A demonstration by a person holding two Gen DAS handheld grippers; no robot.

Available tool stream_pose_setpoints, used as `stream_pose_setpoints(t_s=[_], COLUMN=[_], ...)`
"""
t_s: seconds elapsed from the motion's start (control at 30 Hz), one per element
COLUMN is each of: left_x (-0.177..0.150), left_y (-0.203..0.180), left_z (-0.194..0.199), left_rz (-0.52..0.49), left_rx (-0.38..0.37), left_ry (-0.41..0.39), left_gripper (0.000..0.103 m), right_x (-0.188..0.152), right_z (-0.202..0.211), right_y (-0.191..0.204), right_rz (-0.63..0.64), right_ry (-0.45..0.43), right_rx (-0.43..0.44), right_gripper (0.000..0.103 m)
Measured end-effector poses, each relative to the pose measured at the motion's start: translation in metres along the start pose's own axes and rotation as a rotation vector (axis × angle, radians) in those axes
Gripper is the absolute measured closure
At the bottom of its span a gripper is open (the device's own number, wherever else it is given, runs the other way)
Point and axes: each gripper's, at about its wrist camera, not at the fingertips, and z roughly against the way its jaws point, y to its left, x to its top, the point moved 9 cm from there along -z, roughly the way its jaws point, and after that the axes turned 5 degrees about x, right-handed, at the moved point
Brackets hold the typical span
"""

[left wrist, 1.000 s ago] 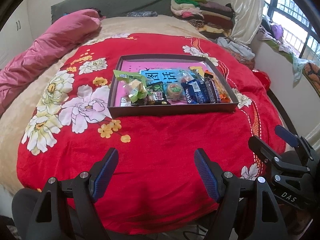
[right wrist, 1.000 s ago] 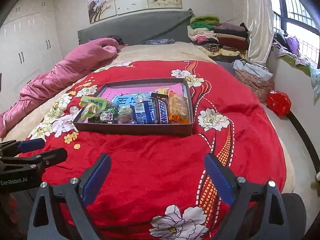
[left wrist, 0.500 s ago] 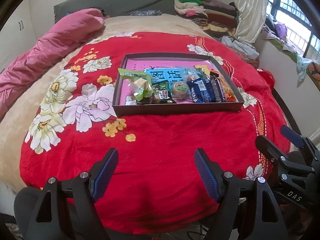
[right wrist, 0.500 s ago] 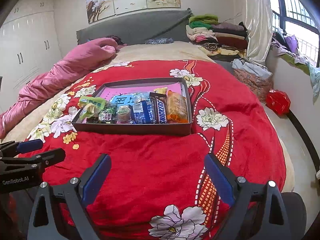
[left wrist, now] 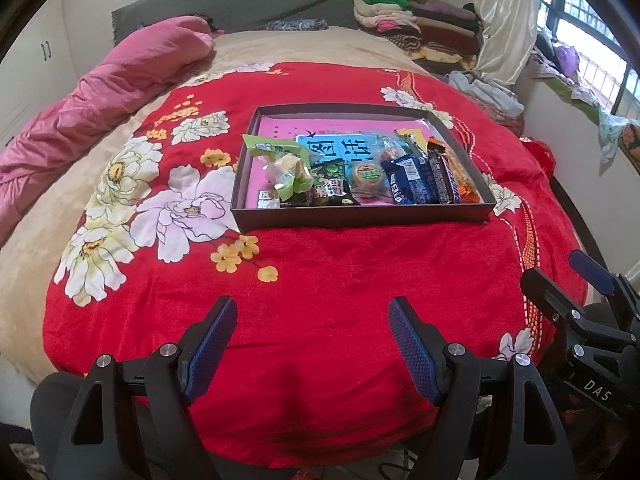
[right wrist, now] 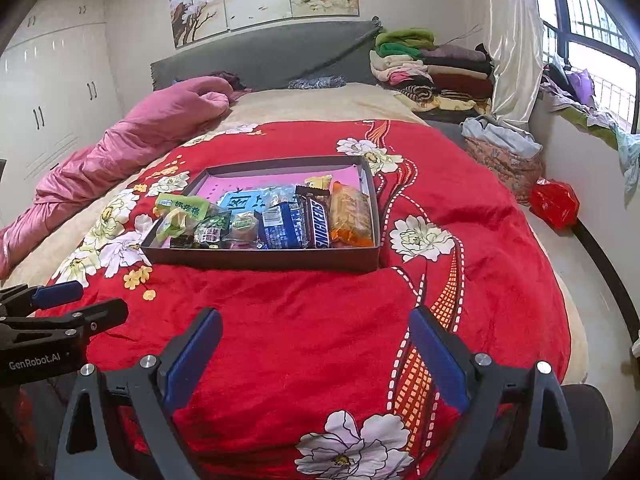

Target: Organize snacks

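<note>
Both claws, left claw [left wrist: 310,338] and right claw [right wrist: 316,350], hung spread and empty above the red blanket [left wrist: 328,280]; ahead, well apart, the snack tray [right wrist: 260,258] lay crosswise, Snickers bar [right wrist: 322,220] pointing away.

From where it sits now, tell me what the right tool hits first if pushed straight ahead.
Probably the red blanket, just ahead of the open right tool. If it clears the blanket, next comes the near wall of the box. Depth is hard to judge.
</note>
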Motion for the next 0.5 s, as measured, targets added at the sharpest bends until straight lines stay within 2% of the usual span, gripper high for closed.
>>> stream_pose_setpoints(t_s=[0.4,0.5], left_x=[0.0,0.006], left_y=[-0.002,-0.004], left_z=[-0.005,-0.019], left_rz=[0.006,0.054], left_rx=[-0.02,-0.033], left_ry=[-0.001,0.012], left_gripper=[0.024,0.024], right_x=[0.001,0.001], right_z=[-0.001,-0.007], right_y=[-0.002,-0.003], right_rz=[-0.004,-0.008], right_ry=[-0.006,0.0], right_rx=[0.003,0.013], right_gripper=[0.008,0.006])
